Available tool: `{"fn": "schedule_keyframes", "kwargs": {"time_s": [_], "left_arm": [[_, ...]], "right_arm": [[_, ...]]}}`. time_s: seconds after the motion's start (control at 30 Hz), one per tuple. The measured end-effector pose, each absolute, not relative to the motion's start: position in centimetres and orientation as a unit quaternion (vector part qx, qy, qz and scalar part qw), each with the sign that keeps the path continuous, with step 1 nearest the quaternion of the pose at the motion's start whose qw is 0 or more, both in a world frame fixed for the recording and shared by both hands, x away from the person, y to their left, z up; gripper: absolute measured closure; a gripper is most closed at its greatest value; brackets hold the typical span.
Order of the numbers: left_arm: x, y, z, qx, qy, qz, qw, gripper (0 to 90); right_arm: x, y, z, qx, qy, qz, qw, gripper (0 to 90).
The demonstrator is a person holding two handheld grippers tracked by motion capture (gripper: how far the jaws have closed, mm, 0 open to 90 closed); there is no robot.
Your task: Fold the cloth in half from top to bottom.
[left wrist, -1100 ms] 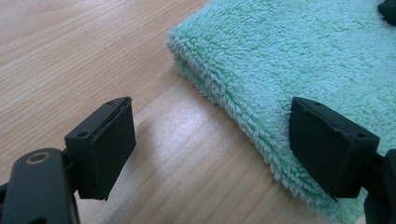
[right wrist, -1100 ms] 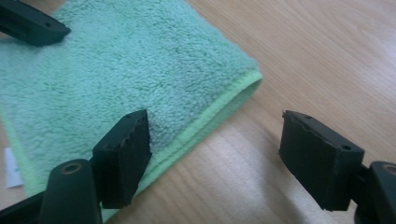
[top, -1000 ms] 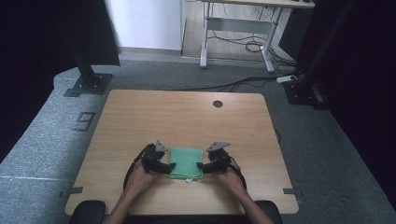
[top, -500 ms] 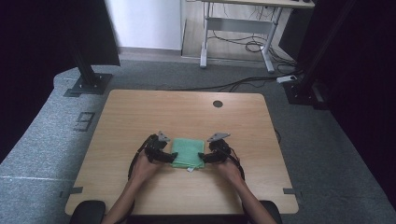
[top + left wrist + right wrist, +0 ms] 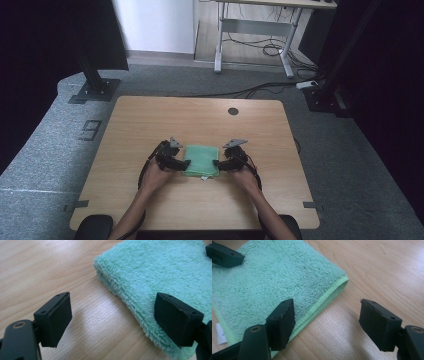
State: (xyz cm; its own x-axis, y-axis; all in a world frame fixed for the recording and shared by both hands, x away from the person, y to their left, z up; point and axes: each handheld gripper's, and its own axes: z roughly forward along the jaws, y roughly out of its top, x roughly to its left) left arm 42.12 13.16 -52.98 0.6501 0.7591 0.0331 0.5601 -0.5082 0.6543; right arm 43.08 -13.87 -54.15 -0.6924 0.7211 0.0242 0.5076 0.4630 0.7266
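Near the front edge of the light wooden table [image 5: 150, 210], the person's two forearms are coming in from below, each hand carrying a black two-jaw gripper. Just ahead of them, the left gripper [image 5: 181, 163] is sitting against the left side of the folded mint-green terry towel [image 5: 202, 160], and the right gripper [image 5: 219, 164] is sitting against its right side. Along the left gripper [image 5: 112, 318] itself, the jaws are standing released and wide: one pad is hanging over bare wood, the other over the towel's [image 5: 160, 277] fluffy edge, clamping nothing. Along the right gripper [image 5: 325, 323], the jaws have just been closing a little yet are standing apart, straddling the towel's [image 5: 269, 282] stitched lime-green hem without pinching it. A small white tag [image 5: 220, 333] is poking out from the towel's near edge. Farther back, a round dark grommet hole [image 5: 232, 111] is sitting near the table's far edge.
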Motion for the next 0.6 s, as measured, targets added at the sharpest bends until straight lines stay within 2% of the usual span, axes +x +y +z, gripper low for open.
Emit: {"fn": "schedule_keyframes", "kwargs": {"time_s": [0.33, 0.6], "left_arm": [[40.8, 13.7, -51.1, 0.851, 0.372, 0.151, 0.338, 13.6], [39.6, 14.3, -50.3, 0.848, 0.37, 0.143, 0.351, 7.2]], "right_arm": [[42.2, -14.8, -52.9, 0.359, 0.838, 0.385, 0.138, 20.9], [41.3, -15.6, -52.3, 0.356, 0.841, 0.387, 0.127, 14.3]]}}
